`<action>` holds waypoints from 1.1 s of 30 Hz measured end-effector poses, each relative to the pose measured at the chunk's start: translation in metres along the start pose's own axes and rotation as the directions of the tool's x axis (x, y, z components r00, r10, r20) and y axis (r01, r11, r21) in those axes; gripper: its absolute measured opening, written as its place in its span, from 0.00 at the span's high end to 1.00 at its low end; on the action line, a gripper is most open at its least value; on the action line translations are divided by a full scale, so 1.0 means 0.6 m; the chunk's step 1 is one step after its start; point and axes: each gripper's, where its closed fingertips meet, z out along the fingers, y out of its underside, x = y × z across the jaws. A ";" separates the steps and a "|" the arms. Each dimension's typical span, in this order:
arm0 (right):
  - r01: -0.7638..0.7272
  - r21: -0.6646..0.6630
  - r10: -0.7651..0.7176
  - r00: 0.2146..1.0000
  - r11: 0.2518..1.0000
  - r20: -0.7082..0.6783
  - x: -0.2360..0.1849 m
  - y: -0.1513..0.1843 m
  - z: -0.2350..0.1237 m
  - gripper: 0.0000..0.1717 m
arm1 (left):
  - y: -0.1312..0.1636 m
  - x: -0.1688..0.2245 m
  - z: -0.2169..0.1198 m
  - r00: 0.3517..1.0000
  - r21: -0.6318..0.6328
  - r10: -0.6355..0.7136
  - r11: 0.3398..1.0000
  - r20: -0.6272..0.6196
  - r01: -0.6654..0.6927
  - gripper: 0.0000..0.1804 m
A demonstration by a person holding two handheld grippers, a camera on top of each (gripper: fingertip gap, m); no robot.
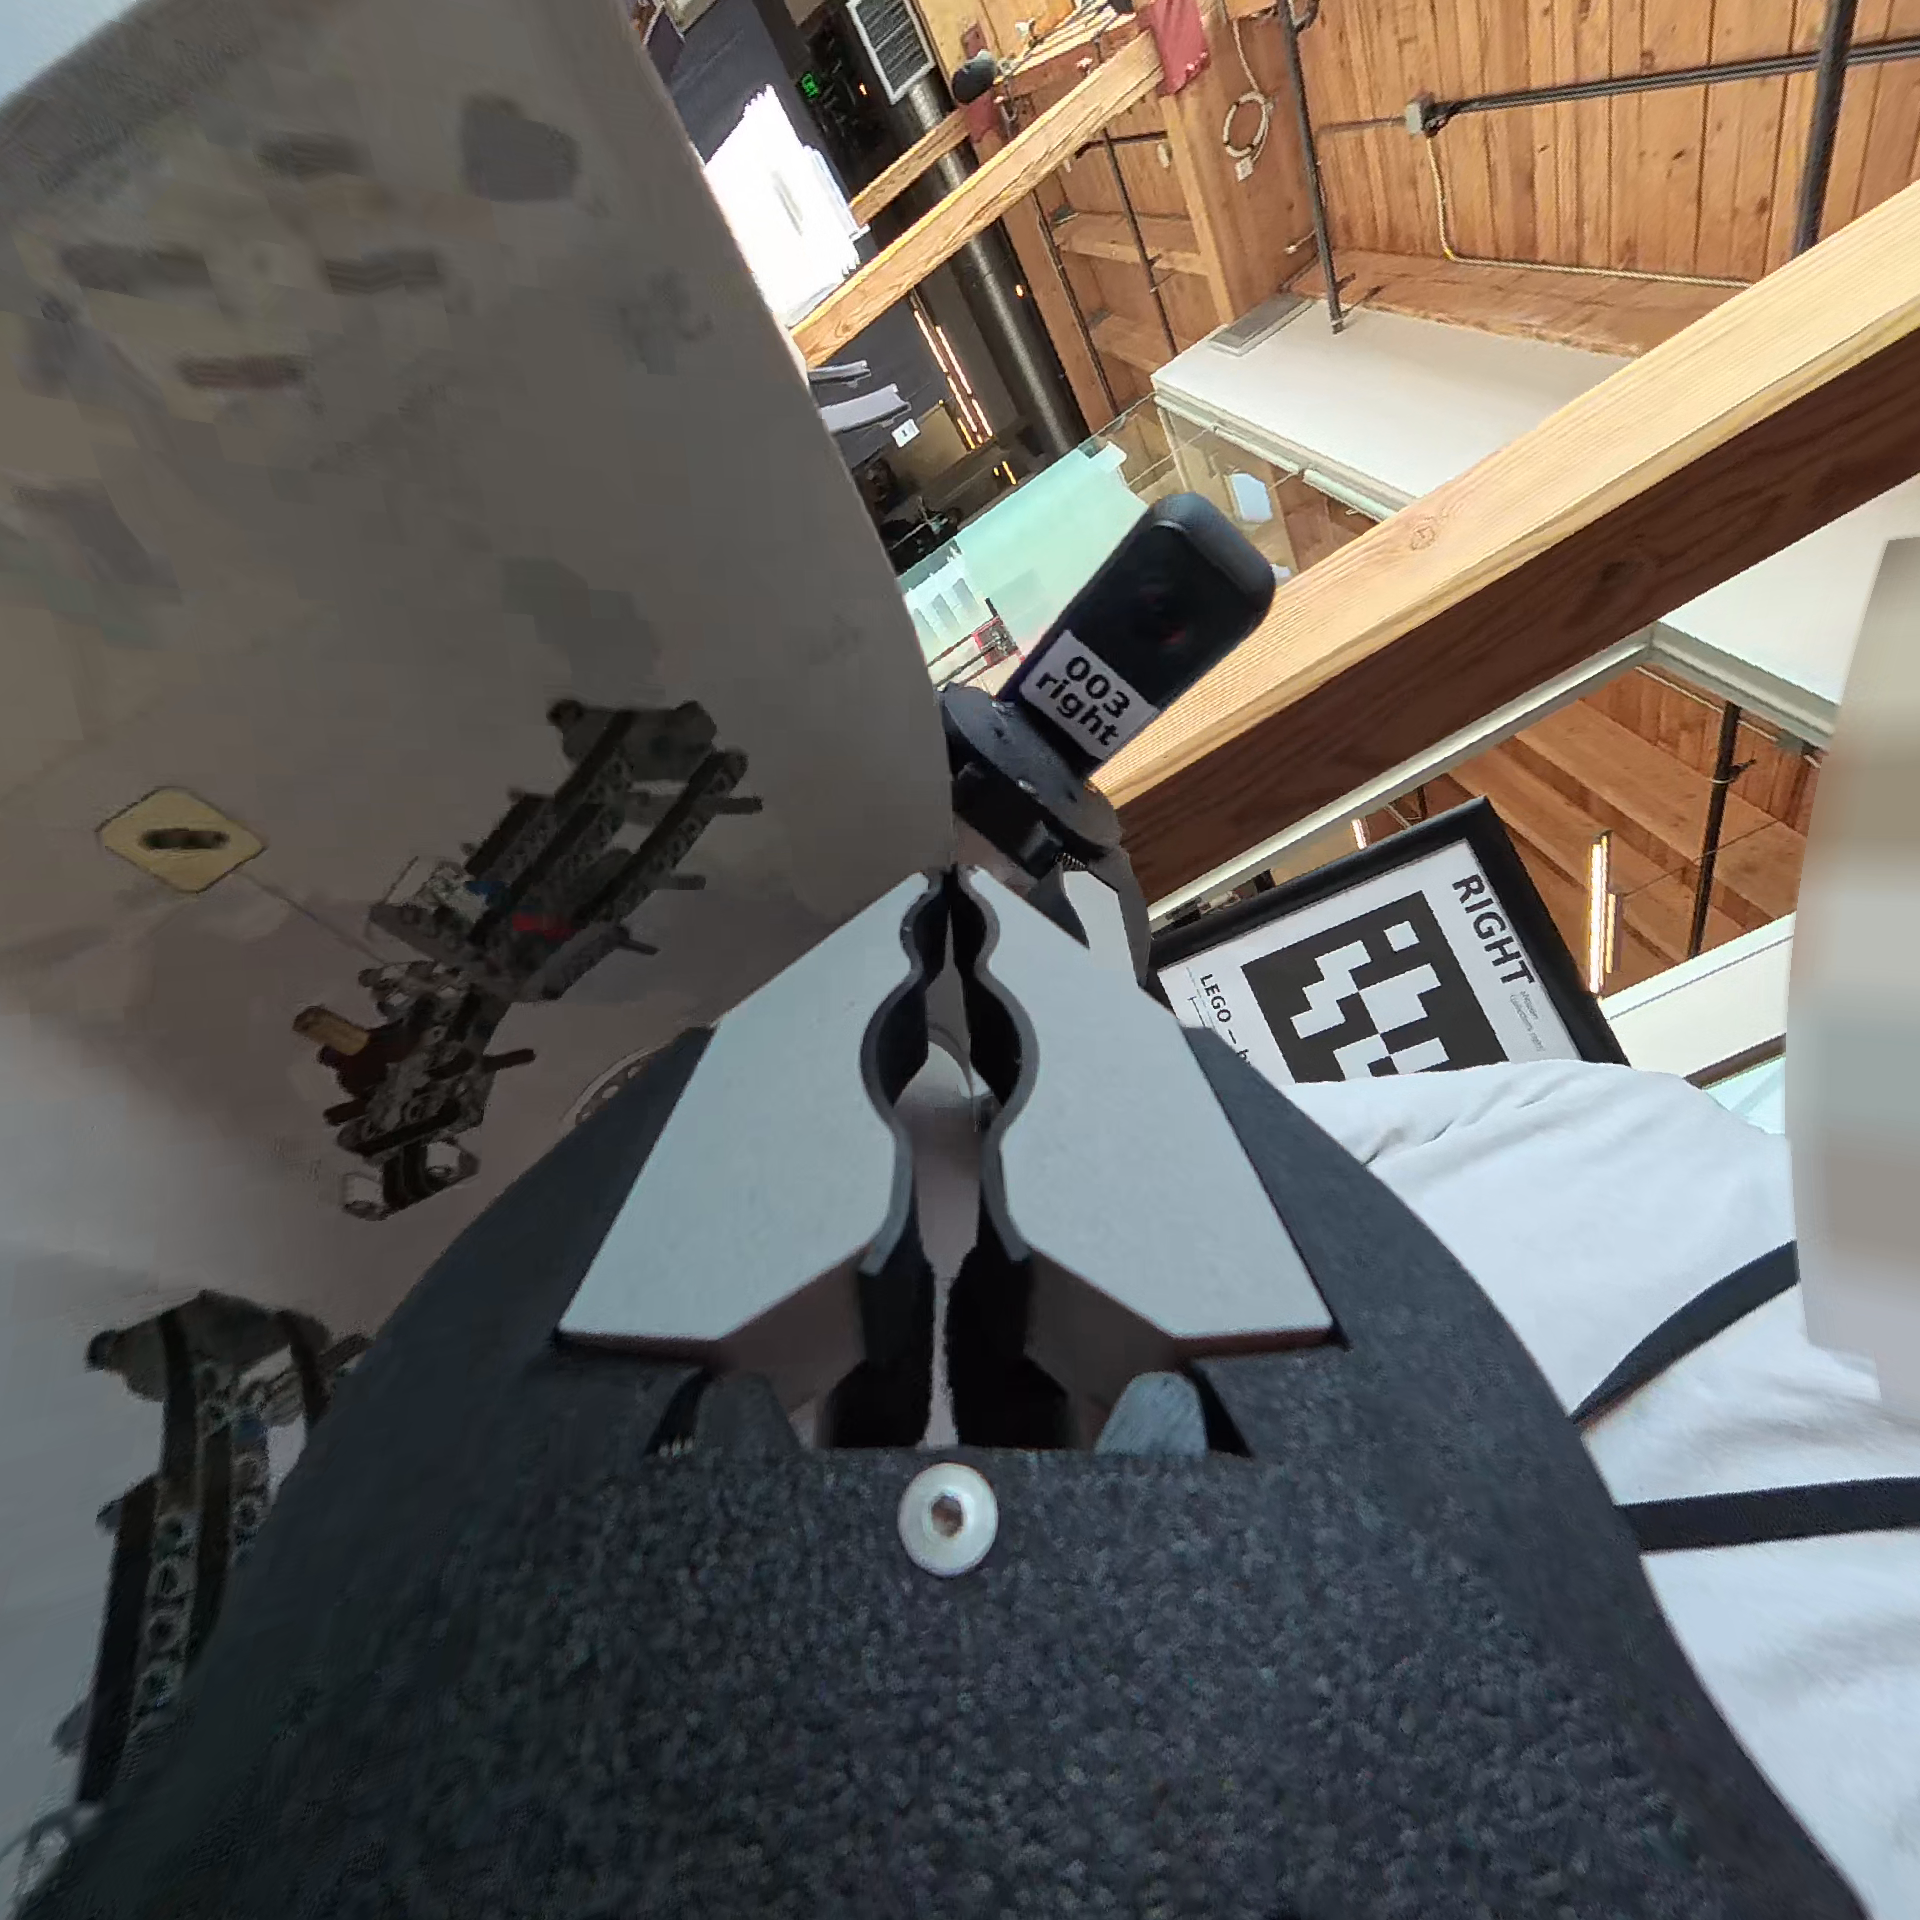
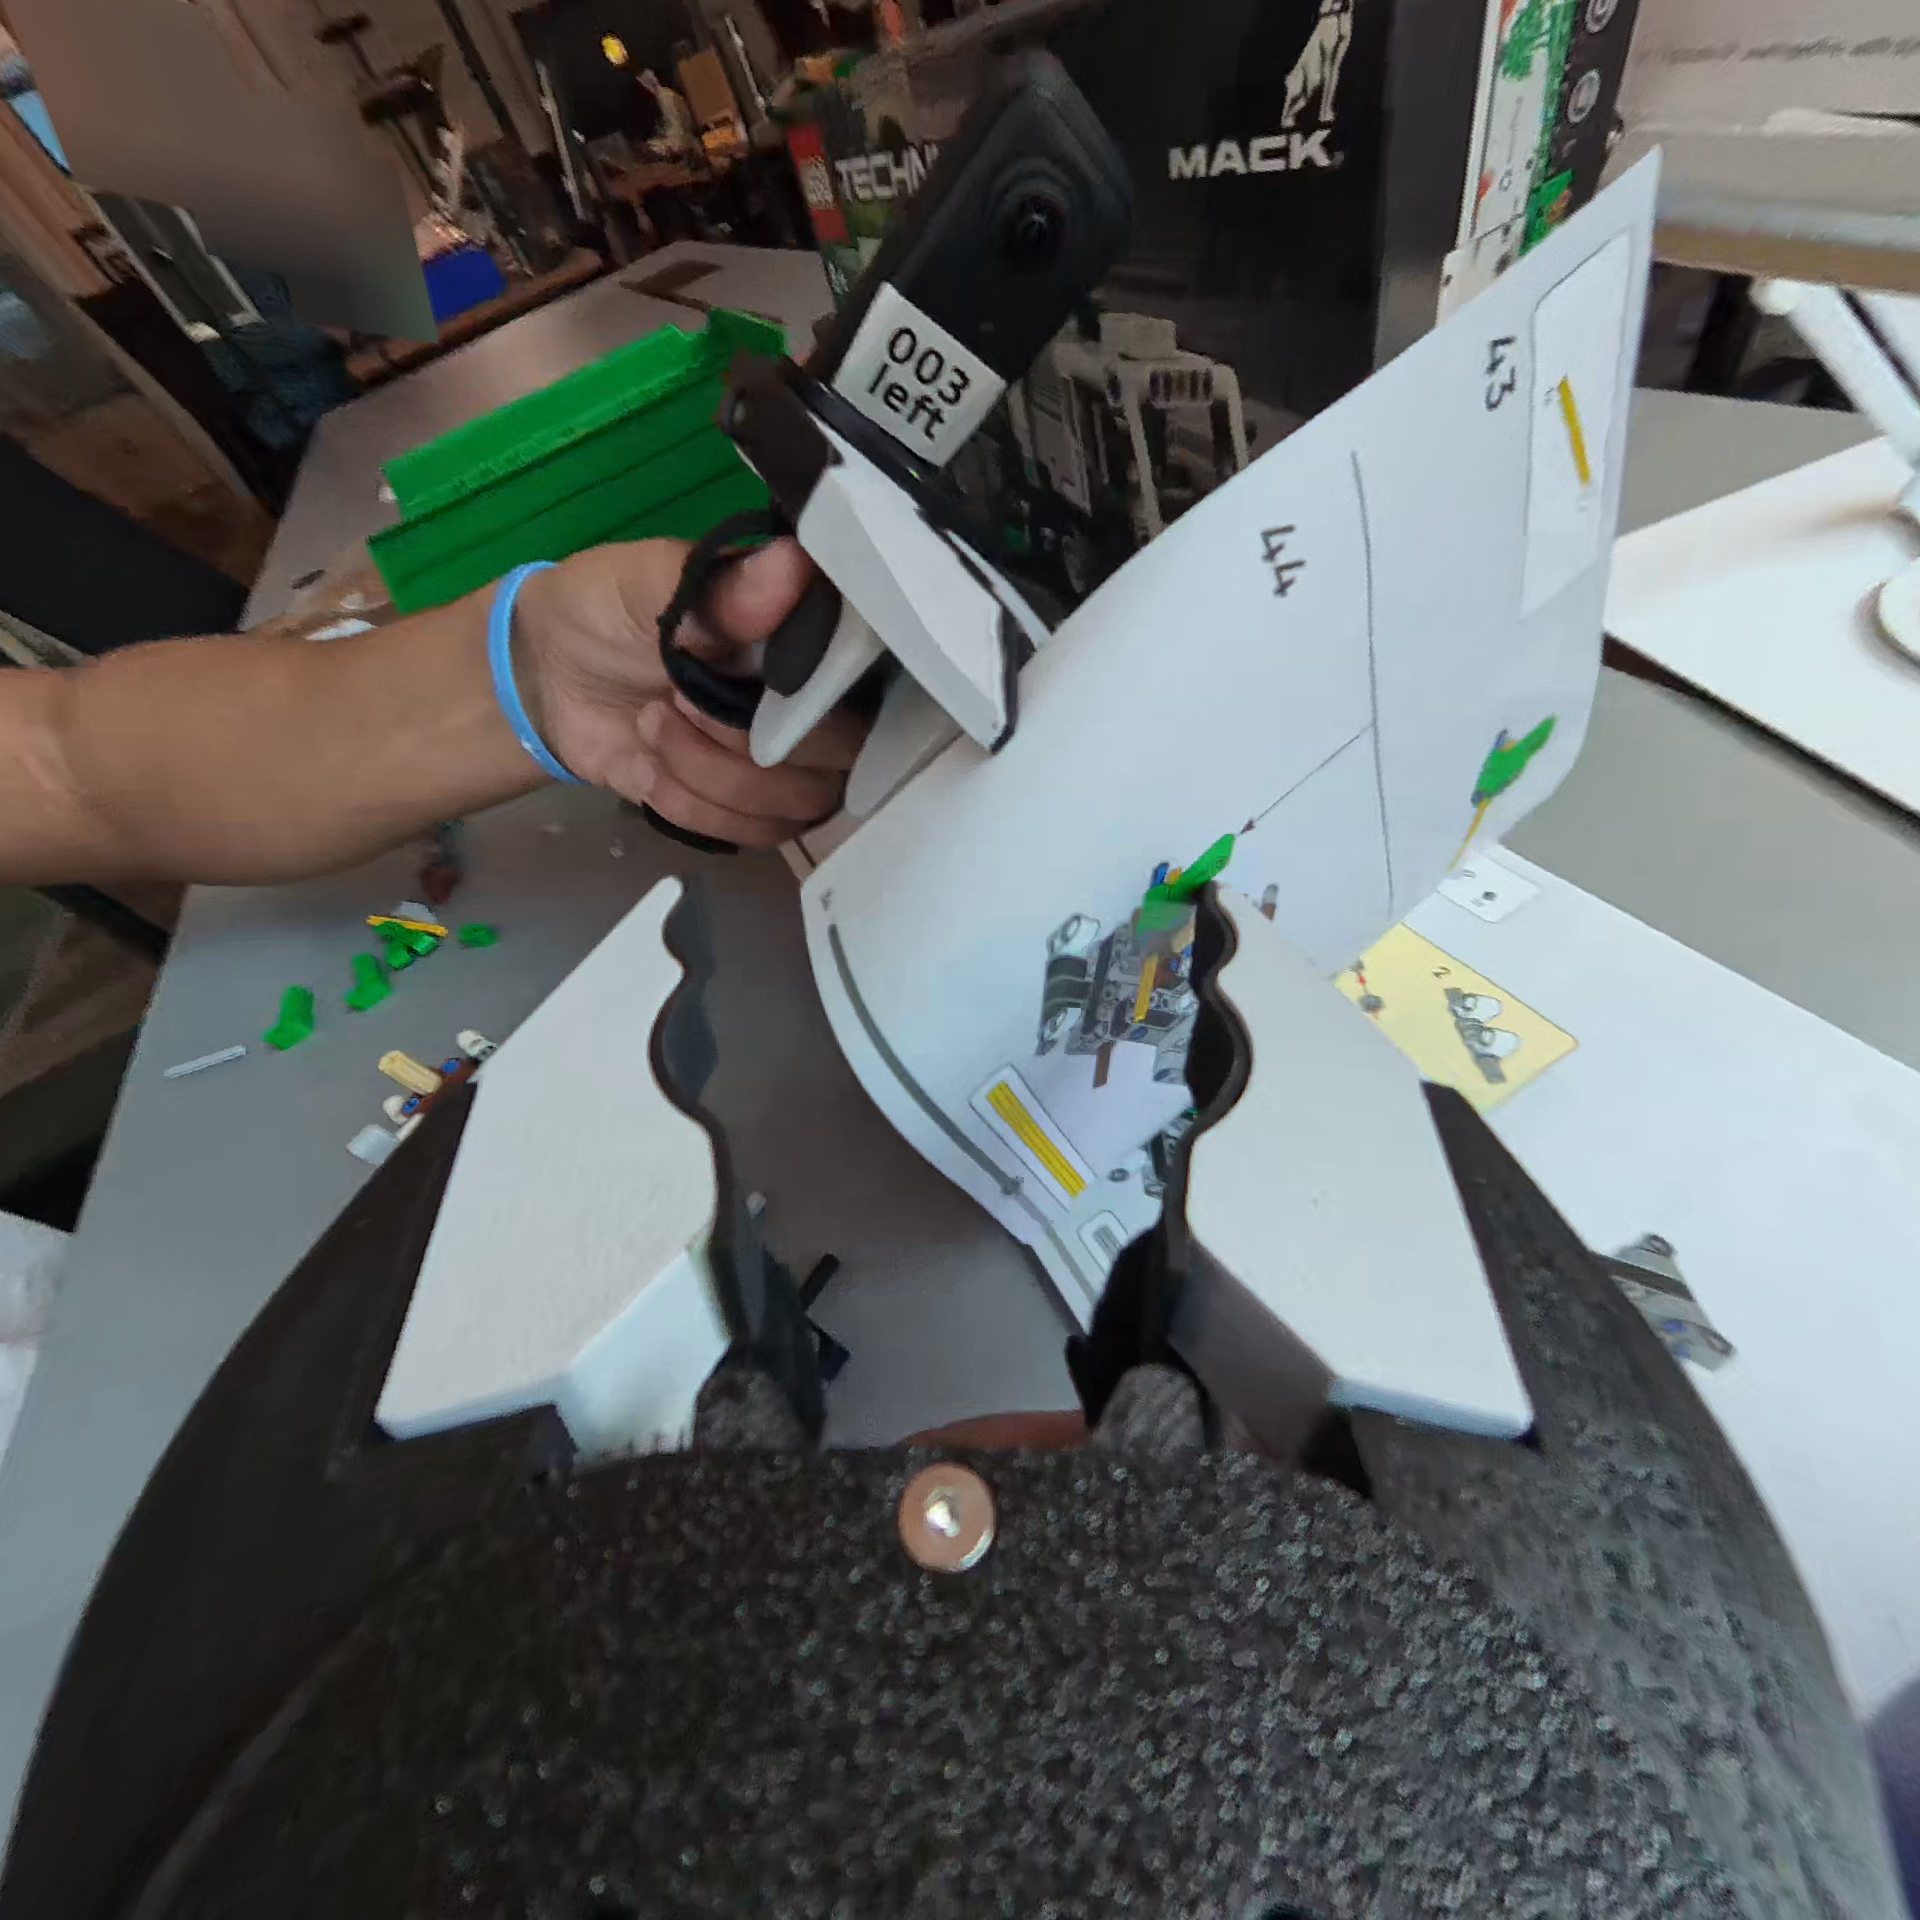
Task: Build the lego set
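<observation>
The left gripper (image 1: 951, 904) is pinching the corner of a white printed instruction-booklet page (image 2: 1247, 727), its pads closed on the paper, with a bare hand (image 2: 665, 686) wrapping its handle. The right gripper (image 2: 945, 1039) is hanging wide open, holding nothing. The lifted page is curling up and away across the grey tabletop (image 2: 260, 1122), near scattered green plastic bricks (image 2: 364, 977).

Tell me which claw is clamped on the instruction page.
The left claw, held in the hand; it pinches the page's edge. The right claw gapes open.
</observation>
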 end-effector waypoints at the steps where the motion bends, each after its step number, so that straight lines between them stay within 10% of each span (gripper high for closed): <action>1: -0.024 0.018 0.024 0.999 1.000 0.044 -0.006 0.000 0.001 0.47 | 0.002 0.000 0.008 1.000 -0.004 0.002 1.000 -0.018 -0.002 1.00; 18: -0.088 0.162 0.073 0.993 0.983 0.096 0.000 -0.017 -0.049 0.76 | 0.003 0.021 0.056 0.982 -0.050 0.127 0.990 -0.143 -0.135 0.97; 33: -0.118 0.182 0.097 0.988 0.976 0.122 -0.001 -0.022 -0.055 0.76 | 0.003 0.020 0.053 0.978 -0.052 0.163 0.984 -0.129 -0.171 1.00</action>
